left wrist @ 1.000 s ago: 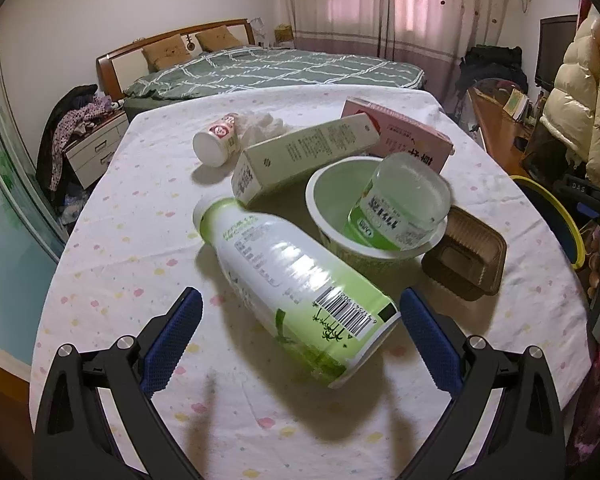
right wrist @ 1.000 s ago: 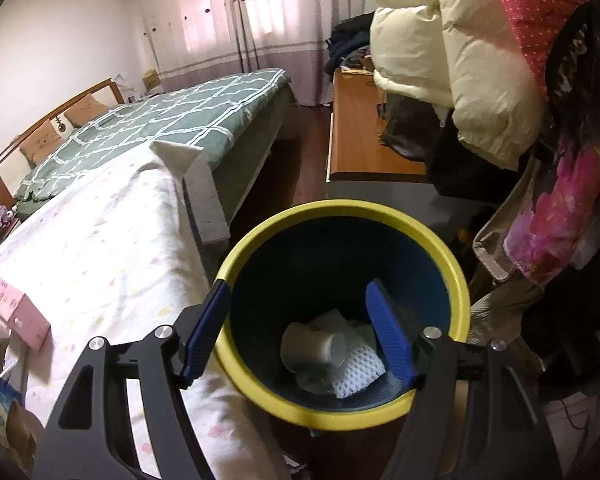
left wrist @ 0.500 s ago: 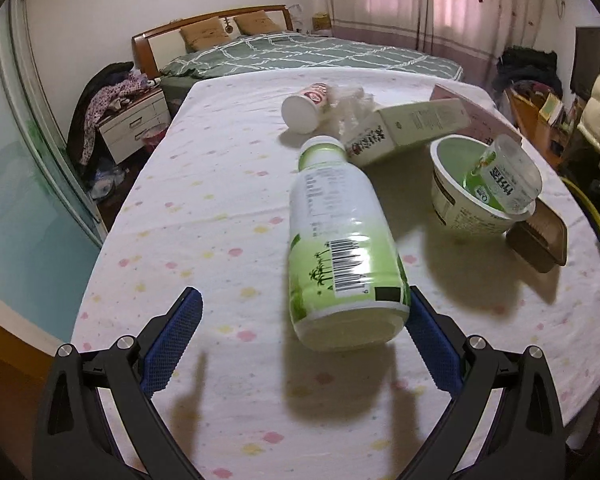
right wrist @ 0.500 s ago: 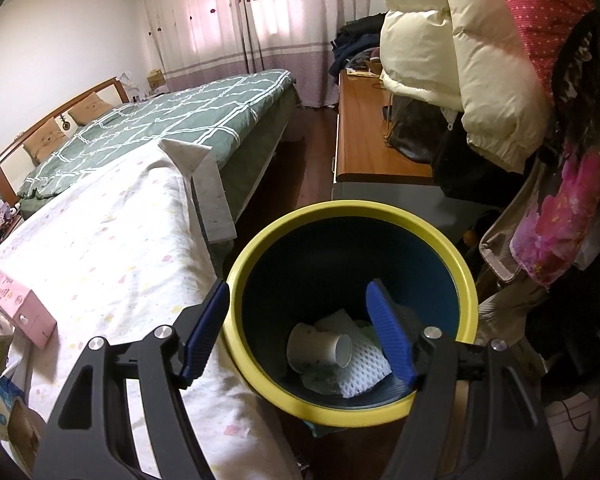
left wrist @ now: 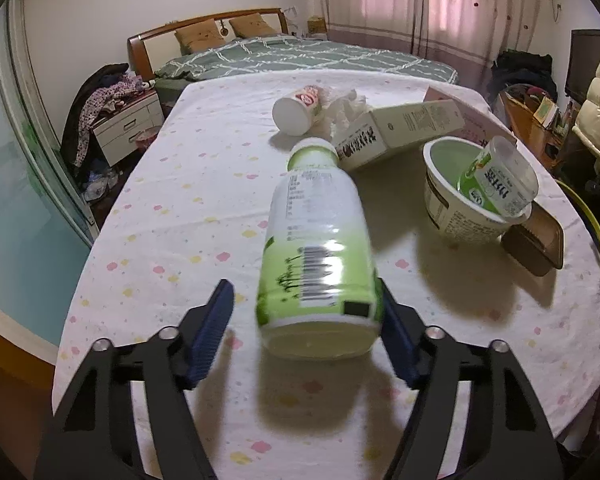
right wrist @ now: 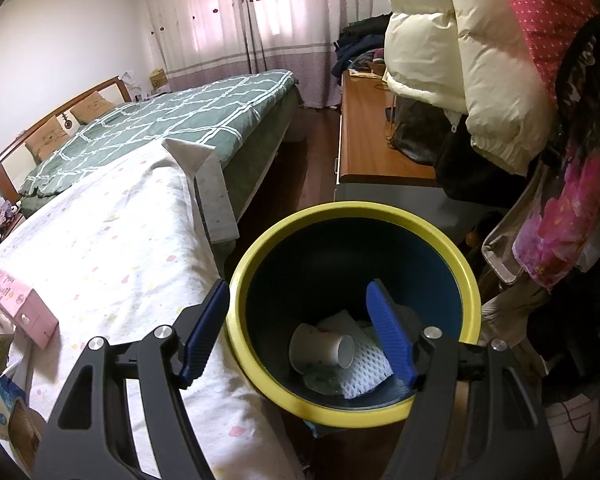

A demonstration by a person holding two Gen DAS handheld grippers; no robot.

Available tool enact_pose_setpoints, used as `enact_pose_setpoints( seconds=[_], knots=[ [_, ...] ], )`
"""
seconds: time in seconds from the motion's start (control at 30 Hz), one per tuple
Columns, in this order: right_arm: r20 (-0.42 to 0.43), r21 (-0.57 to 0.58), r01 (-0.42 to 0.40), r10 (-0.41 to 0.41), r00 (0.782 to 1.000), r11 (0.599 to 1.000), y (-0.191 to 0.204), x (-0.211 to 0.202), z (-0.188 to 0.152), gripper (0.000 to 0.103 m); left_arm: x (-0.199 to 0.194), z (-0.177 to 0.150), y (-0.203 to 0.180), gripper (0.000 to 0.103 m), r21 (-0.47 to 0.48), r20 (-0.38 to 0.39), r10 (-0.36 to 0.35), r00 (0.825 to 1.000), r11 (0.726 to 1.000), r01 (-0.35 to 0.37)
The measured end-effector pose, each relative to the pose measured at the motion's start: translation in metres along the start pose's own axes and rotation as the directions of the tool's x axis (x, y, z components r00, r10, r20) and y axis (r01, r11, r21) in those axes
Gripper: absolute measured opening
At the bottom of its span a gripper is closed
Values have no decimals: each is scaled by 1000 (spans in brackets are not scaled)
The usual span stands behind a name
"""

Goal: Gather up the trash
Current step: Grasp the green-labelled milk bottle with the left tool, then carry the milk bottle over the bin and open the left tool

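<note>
A green and white plastic bottle (left wrist: 316, 240) lies on its side on the spotted tablecloth (left wrist: 180, 200), base toward me. My left gripper (left wrist: 304, 292) straddles that base and its jaws are closing. The right pad reaches the bottle's side, while a gap remains at the left pad. Beyond lie a white bowl (left wrist: 460, 216) with a clear cup (left wrist: 500, 184) in it, a carton (left wrist: 400, 128), a paper cup (left wrist: 296, 110) and crumpled tissue (left wrist: 346, 104). My right gripper (right wrist: 298, 286) hangs open over the yellow-rimmed bin (right wrist: 380, 216), which holds a paper cup (right wrist: 320, 346) and white netting (right wrist: 364, 368).
A brown plastic tray (left wrist: 536, 244) sits by the bowl near the table's right edge. A pink box (right wrist: 20, 300) lies on the table. The bed (left wrist: 300, 56) stands behind the table. A wooden desk (right wrist: 372, 140) and hanging coats (right wrist: 460, 40) crowd the bin.
My left gripper's jaws have narrowed around the bottle's base after moving up to it, and the bottle now points away from me. The right gripper and bin are almost unchanged.
</note>
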State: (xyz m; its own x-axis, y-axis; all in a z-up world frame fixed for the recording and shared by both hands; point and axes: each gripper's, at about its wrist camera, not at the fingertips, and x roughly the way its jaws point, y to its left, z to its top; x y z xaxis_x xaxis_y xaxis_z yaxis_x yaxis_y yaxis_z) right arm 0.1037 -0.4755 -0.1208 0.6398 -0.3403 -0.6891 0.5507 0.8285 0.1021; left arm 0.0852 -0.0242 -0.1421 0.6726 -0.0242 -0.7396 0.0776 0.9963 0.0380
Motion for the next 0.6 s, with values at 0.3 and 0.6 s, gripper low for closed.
enact_pose_setpoints(
  seconds=[0.3, 0.6],
  knots=[
    [-2, -2, -4, 4, 1000, 1000, 0, 0, 0, 67, -19, 14, 8, 55, 30, 76, 11, 997, 999, -14],
    [-4, -5, -4, 4, 1000, 1000, 2, 0, 1, 67, -54, 44, 11, 53, 83, 168, 27, 985, 996, -41]
  ],
)
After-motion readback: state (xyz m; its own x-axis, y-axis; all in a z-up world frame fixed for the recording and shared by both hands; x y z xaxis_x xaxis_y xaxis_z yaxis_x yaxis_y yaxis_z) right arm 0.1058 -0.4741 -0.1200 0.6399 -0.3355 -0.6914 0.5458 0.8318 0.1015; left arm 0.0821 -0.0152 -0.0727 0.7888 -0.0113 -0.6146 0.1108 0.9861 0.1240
